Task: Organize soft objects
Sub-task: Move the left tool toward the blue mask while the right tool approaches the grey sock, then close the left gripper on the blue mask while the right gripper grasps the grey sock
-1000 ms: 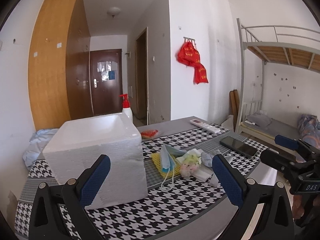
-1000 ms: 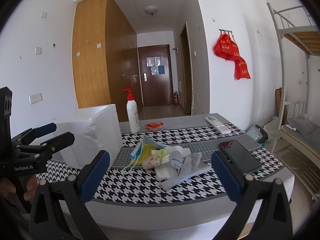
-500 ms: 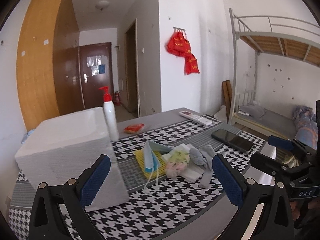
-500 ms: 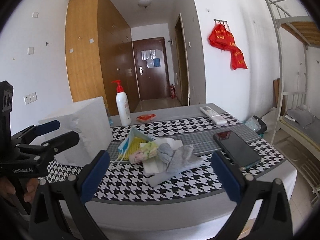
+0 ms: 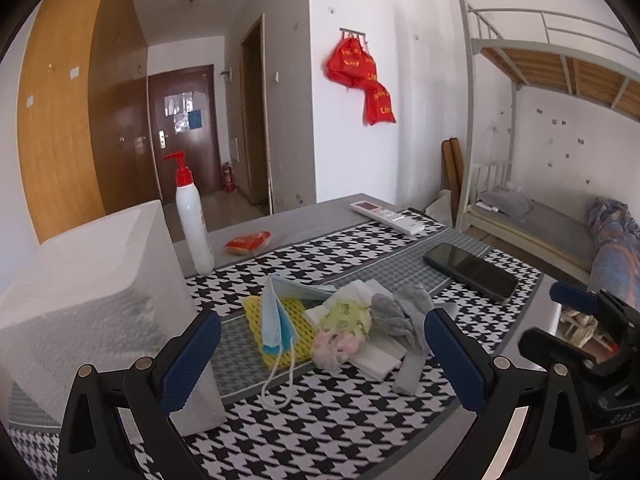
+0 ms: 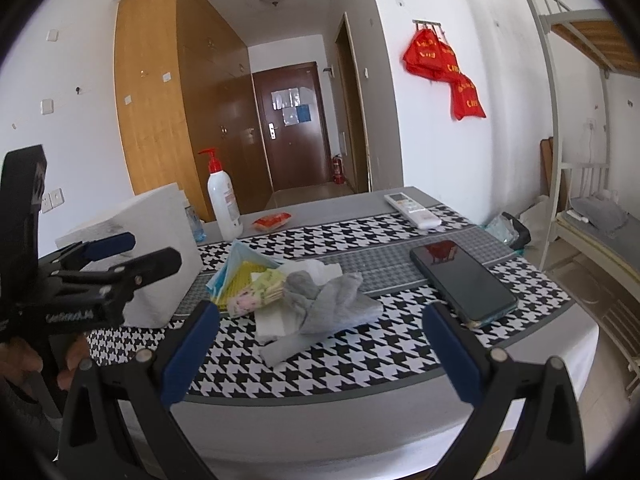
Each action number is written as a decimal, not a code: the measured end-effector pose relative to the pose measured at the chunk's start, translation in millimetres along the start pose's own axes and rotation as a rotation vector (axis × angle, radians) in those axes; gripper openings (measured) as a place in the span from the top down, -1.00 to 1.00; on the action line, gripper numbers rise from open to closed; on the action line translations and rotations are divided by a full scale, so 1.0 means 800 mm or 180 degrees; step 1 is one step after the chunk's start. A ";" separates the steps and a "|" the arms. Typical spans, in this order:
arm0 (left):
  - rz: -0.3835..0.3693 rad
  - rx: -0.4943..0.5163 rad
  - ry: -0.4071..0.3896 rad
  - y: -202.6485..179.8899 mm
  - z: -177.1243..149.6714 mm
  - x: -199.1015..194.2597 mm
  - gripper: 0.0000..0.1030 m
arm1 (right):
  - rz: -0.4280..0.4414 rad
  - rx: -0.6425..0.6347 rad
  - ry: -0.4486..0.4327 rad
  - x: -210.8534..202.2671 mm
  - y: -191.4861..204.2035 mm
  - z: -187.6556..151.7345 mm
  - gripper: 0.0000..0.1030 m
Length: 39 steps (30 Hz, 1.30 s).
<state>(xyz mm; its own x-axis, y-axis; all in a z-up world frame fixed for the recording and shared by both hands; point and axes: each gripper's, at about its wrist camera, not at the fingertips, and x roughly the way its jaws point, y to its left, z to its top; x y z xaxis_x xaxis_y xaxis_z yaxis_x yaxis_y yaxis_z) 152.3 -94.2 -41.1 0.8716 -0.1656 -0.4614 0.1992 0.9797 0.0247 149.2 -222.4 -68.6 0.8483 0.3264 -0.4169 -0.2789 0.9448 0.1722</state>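
Note:
A pile of soft things lies mid-table: a blue face mask (image 5: pixel 276 316), a yellow mesh cloth (image 5: pixel 298 330), a green and pink packet (image 5: pixel 344 328), white tissues (image 5: pixel 380 356) and a grey sock (image 5: pixel 404 320). The pile also shows in the right wrist view, with the sock (image 6: pixel 332 300) in front. A white foam box (image 5: pixel 88 292) stands left of the pile. My left gripper (image 5: pixel 322 360) is open and empty, just short of the pile. My right gripper (image 6: pixel 320 352) is open and empty above the table's near edge.
A black phone (image 6: pixel 462 284), a white remote (image 6: pixel 412 210), a red-capped pump bottle (image 6: pixel 224 204) and a red snack packet (image 6: pixel 272 220) lie on the houndstooth table cloth (image 6: pixel 400 352). A bunk bed (image 5: pixel 540 220) stands to the right.
Both views have swung left to right and moved closer to the pile. The foam box has slid toward the left edge of the left wrist view. Both grippers stay open.

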 end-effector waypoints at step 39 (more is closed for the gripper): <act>0.0461 -0.0190 0.0639 0.014 0.018 0.134 -0.55 | 0.0252 -0.0189 0.0513 0.100 -0.017 0.016 -0.95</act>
<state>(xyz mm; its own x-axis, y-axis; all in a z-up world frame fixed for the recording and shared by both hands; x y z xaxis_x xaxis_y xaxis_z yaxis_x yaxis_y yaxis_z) 254.4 -102.7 -77.9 0.7814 -0.0029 -0.6240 0.0467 0.9975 0.0539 226.5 -209.4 -92.6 0.7410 0.3958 -0.5425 -0.3719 0.9145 0.1592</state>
